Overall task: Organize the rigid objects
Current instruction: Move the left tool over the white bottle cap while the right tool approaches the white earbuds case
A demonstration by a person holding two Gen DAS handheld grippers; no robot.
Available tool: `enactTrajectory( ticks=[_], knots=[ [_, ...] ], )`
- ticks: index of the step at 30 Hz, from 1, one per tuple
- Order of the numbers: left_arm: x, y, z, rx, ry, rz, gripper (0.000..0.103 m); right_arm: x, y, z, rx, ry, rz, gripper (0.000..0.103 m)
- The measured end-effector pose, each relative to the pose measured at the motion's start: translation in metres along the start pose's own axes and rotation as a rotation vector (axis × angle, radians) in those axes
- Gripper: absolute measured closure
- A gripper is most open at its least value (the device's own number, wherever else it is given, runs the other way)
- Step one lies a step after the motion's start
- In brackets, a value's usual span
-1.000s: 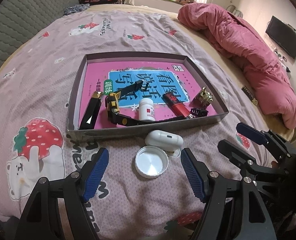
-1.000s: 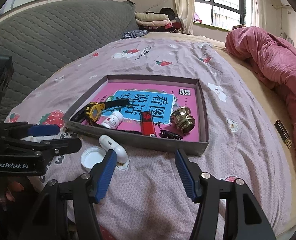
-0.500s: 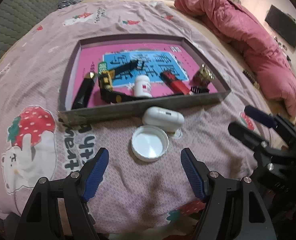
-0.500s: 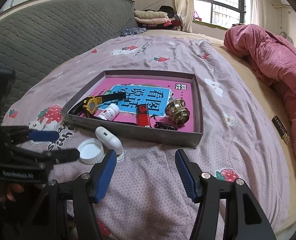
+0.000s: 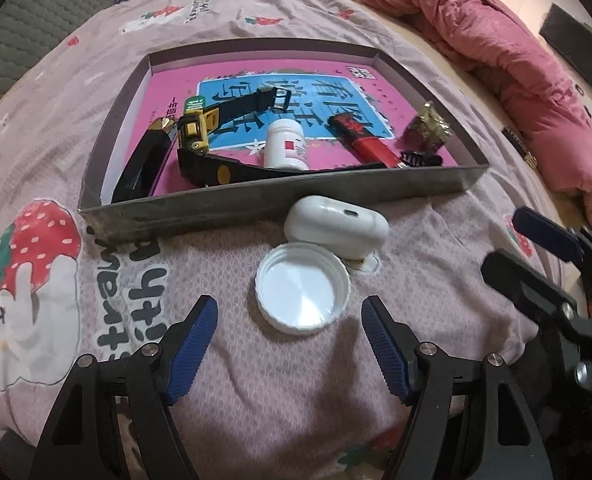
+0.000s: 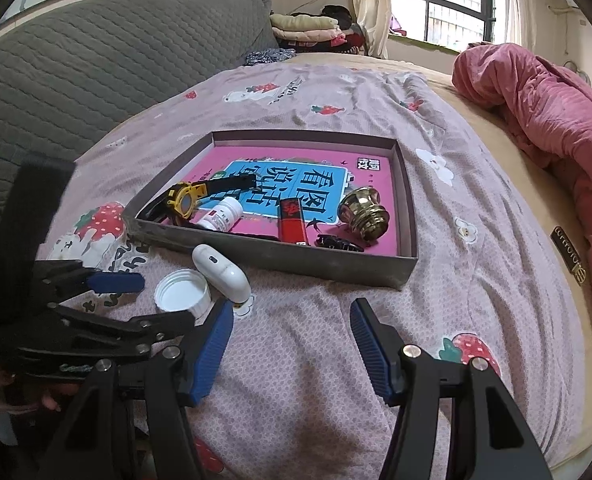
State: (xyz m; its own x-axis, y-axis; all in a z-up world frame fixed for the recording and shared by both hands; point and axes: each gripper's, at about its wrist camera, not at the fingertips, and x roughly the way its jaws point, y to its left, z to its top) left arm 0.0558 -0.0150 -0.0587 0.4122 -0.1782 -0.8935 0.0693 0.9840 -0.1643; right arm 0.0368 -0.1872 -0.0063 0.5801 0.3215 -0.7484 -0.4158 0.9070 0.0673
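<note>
A white bottle cap (image 5: 303, 291) lies open side up on the strawberry-print bedspread, just in front of a shallow grey box (image 5: 280, 196). A white earbud case (image 5: 335, 227) rests against the cap's far edge. My left gripper (image 5: 288, 308) hovers low over the cap, open, its blue pads (image 5: 192, 344) flanking the cap without touching it. My right gripper (image 6: 292, 312) is open and empty, off to the right of the cap (image 6: 182, 291) and the case (image 6: 220, 270). The left gripper (image 6: 168, 301) shows there straddling the cap.
The box (image 6: 280, 256) holds a yellow watch (image 6: 184, 200), a white pill bottle (image 6: 220, 216), a red lighter (image 6: 292, 218), a gold knob (image 6: 361, 210), a black hair clip (image 6: 337, 243) and a black gold-tipped piece (image 5: 144, 164). A pink quilt (image 6: 555, 128) is bunched at right, a grey headboard (image 6: 96, 80) at left.
My left gripper has sunk toward the bedspread and tipped down, so the cap now sits larger between its fingers. The right gripper has stayed put.
</note>
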Motion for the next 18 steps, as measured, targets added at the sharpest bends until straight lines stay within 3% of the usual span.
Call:
enactTrajectory(
  ticks=[18],
  knots=[
    [0.02, 0.003, 0.01, 0.015, -0.001, -0.001, 0.027, 0.04, 0.011, 0.006, -0.108, 0.086, 0.021, 0.043]
  ],
)
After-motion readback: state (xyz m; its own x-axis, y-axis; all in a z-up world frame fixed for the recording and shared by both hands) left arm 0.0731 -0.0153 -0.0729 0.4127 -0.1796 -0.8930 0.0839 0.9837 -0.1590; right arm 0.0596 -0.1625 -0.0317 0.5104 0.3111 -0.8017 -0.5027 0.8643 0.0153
